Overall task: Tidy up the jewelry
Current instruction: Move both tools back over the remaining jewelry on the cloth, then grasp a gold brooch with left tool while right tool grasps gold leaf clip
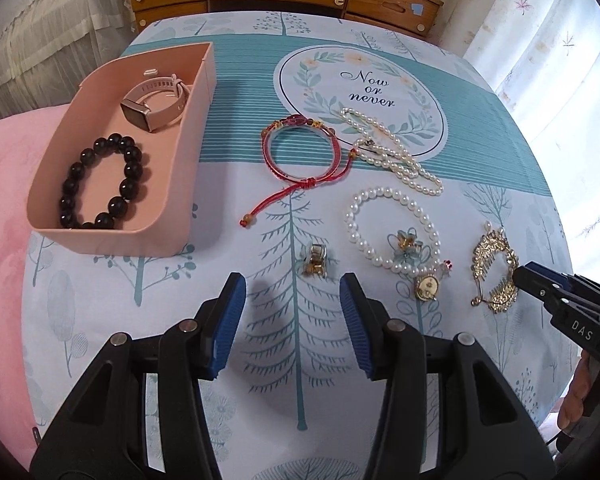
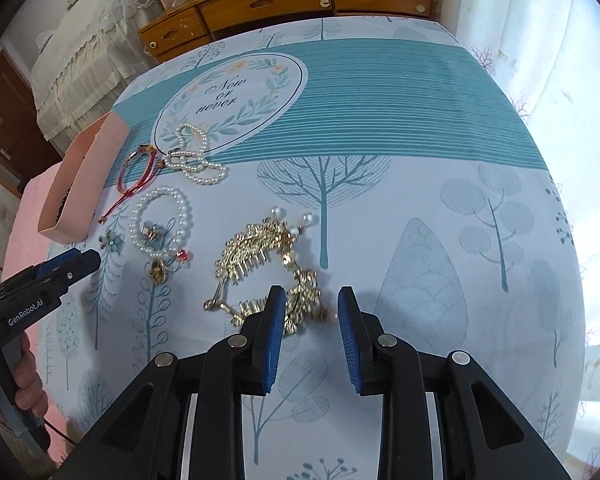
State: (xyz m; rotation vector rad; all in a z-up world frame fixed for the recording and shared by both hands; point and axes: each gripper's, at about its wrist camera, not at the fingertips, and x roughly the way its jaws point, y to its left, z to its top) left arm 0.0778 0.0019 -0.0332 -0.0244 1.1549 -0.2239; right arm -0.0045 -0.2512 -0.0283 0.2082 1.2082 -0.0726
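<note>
Right gripper (image 2: 311, 312), jaws apart, straddles the ornate gold comb hairpiece (image 2: 267, 268); its teeth may snag the printed tablecloth (image 2: 420, 200). Left gripper (image 1: 292, 300) hangs released.

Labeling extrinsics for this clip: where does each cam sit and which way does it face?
Left wrist: on the left gripper, above the near table edge, facing the pink tray; open fingers show, right gripper at right.
Right wrist: on the right gripper, low over the gold hair comb; open fingers show, left gripper and a hand at left.
Shared: pearl bracelet, comb, tray.
</note>
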